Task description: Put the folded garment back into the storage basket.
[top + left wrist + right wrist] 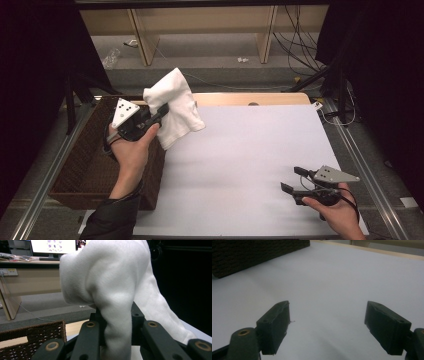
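A white towel point(175, 106) hangs in the air at the table's back left, over the near edge of a dark woven basket point(85, 170). My left gripper point(162, 111) is shut on the towel, which bulges above the jaws and droops past them point(112, 287). The basket's rim point(32, 331) lies below at the left of the left gripper view. My right gripper point(292, 179) rests low at the table's front right, open, with bare white surface between its fingers point(327, 325).
A white sheet point(250, 160) covers the table; a strip of wooden tabletop point(250, 99) shows at its far edge. The basket's side point(249, 252) stands far off in the right gripper view. Metal rails run along both sides, and cables lie on the floor behind.
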